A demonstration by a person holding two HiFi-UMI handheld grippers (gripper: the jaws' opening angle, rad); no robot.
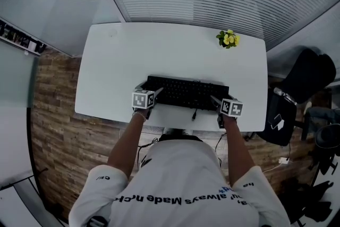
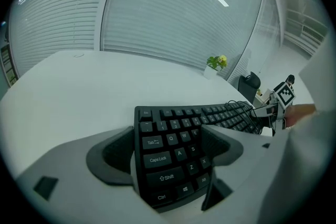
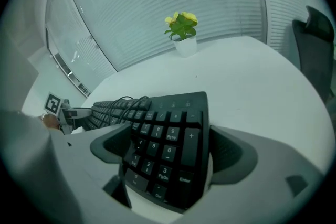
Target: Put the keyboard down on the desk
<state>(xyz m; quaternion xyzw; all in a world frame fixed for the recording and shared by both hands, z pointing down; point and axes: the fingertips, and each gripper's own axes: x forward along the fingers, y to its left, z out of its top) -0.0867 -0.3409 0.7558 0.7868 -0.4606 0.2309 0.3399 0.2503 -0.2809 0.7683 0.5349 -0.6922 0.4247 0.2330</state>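
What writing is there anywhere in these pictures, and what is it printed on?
"Tab", "Caps Lock", "Shift", "Ctrl", "Alt": keys at the left end of the keyboard.
"PgUp", "PgDn", "Enter", "Del": keys on its number pad.
"always Made": the person's white shirt; the words around it are unreadable.
Keys in the keyboard's middle: too small to read.
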